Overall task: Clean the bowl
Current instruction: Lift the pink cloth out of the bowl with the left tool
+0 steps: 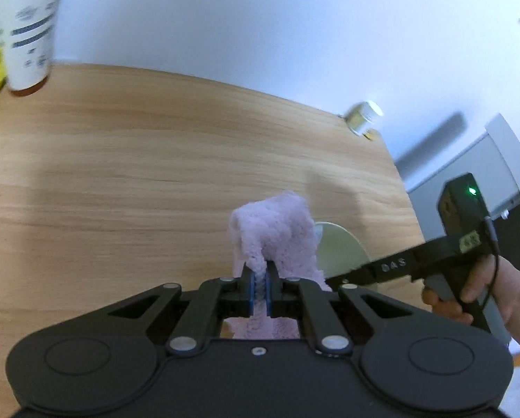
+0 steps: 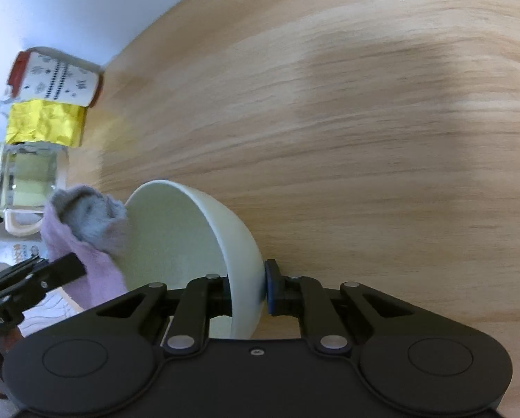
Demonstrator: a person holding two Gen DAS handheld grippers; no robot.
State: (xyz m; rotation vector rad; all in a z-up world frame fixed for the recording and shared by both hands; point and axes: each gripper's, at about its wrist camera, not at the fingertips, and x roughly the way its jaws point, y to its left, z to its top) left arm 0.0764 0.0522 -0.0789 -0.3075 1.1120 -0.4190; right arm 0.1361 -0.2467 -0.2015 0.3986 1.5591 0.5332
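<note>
A pale green bowl (image 2: 176,230) stands tilted on its side over the wooden table, its mouth facing left. My right gripper (image 2: 247,287) is shut on the bowl's rim, one finger inside and one outside. A lilac cloth (image 1: 277,240) bunches up between the blue pads (image 1: 252,291) of my left gripper (image 1: 260,292), which is shut on it. In the right wrist view the cloth (image 2: 86,230) reaches the bowl's left rim, with the left gripper's finger below it. The bowl (image 1: 340,249) shows partly behind the cloth in the left wrist view.
A white tube with a red cap (image 1: 28,31) and yellow foil packet (image 2: 46,123) stand at the table's far edge, beside a glass mug (image 2: 23,188). A small jar (image 1: 362,116) sits at the table's corner. A hand (image 1: 482,296) holds the right gripper's handle.
</note>
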